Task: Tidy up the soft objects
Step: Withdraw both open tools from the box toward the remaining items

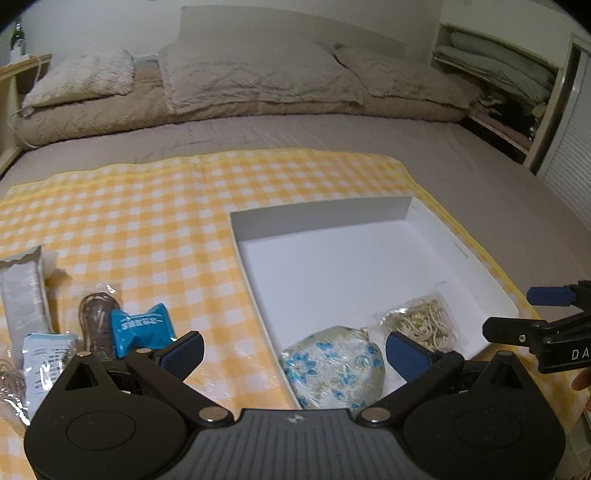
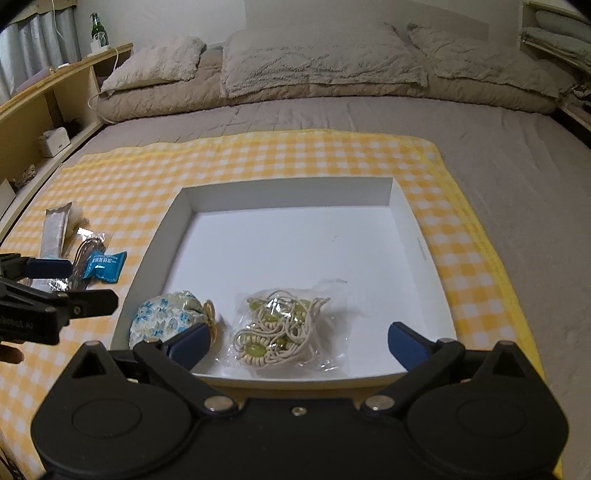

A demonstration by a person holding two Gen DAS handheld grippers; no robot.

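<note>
A white box (image 1: 317, 210) (image 2: 288, 195) lies on a yellow checked cloth (image 1: 147, 206) on the bed. In its near corner rest a blue-flowered pouch (image 1: 332, 369) (image 2: 166, 317) and a clear bag of cream cord with green beads (image 1: 421, 321) (image 2: 280, 328). Left of the box lie a blue packet (image 1: 142, 326) (image 2: 103, 266), a clear bag of brown cord (image 1: 98, 314), a silver sachet (image 1: 24, 291) and a white printed packet (image 1: 44, 362). My left gripper (image 1: 295, 352) hangs open over the box's left wall, holding nothing. My right gripper (image 2: 299, 343) is open above the cord bag, not touching it.
Three grey pillows (image 2: 314, 55) line the far end of the bed. A wooden shelf (image 2: 48, 92) with a green bottle (image 2: 96, 26) runs along the left. An open closet with folded bedding (image 1: 498, 59) stands at the right. A hand's fingertips (image 1: 581, 380) show at the edge.
</note>
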